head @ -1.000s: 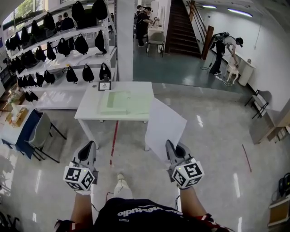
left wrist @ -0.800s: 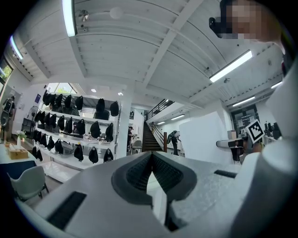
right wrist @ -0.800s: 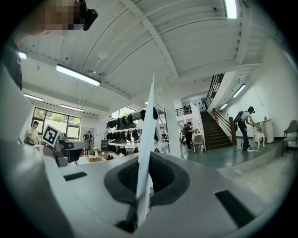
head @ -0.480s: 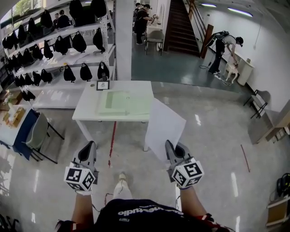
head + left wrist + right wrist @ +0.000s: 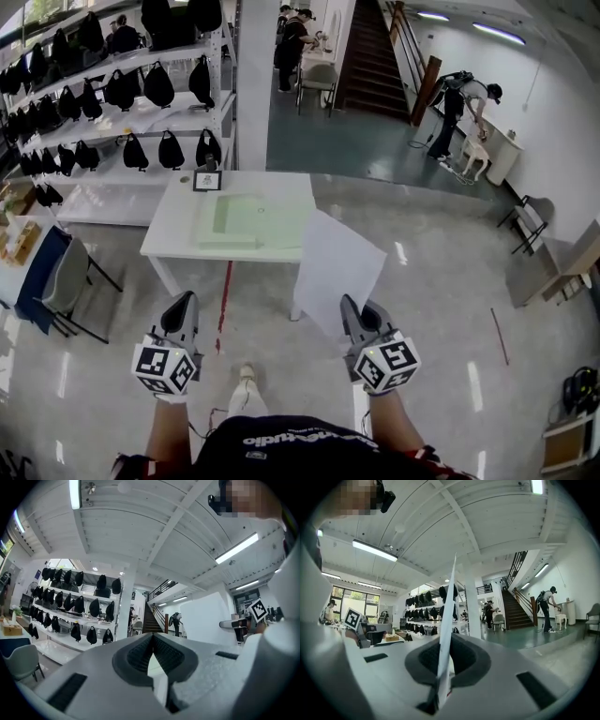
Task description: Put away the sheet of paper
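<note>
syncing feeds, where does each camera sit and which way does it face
Head view: on the person's head, looking steeply down at the table; shows both forearms, left gripper, right gripper.
Left gripper view: on that gripper, level along its shut fingers toward the staircase.
Right gripper view: likewise, along fingers shut on the paper.
Gripper views share the bag shelves.

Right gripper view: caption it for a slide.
Right gripper shut on a sheet of paper, seen edge-on, shelves of bags beyond.
</note>
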Action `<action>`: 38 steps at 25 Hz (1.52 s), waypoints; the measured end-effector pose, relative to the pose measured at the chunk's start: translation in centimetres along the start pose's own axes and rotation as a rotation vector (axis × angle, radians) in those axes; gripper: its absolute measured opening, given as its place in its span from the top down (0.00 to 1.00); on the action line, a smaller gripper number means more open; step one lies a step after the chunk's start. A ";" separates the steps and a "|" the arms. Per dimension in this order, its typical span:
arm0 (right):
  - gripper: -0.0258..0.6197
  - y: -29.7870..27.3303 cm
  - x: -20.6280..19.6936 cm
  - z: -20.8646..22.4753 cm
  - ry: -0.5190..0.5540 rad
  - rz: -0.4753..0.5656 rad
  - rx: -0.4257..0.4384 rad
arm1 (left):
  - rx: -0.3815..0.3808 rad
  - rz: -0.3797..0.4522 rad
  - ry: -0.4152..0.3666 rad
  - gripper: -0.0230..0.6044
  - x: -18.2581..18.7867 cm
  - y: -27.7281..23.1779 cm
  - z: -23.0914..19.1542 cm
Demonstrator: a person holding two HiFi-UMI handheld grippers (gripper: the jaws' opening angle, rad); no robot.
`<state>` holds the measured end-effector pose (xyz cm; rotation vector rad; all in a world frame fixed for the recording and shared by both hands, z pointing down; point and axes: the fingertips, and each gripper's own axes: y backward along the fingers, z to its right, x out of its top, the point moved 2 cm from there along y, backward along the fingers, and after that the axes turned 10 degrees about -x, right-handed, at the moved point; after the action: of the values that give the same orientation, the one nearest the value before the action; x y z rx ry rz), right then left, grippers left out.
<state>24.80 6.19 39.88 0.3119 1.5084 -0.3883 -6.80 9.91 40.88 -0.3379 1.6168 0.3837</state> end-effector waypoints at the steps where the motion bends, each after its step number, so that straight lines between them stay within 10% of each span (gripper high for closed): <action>1: 0.96 -0.6 0.1 0.0 -0.001 -0.002 0.000 | -0.001 -0.001 0.000 0.95 0.0 -0.5 -0.4; 38: 0.96 -26.9 2.0 -1.2 0.003 -0.057 0.014 | -0.052 0.027 0.051 0.95 1.0 -17.5 -20.3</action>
<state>12.12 -17.59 38.88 0.2811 1.5210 -0.4444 -17.40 -14.77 40.43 -0.3682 1.6644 0.4420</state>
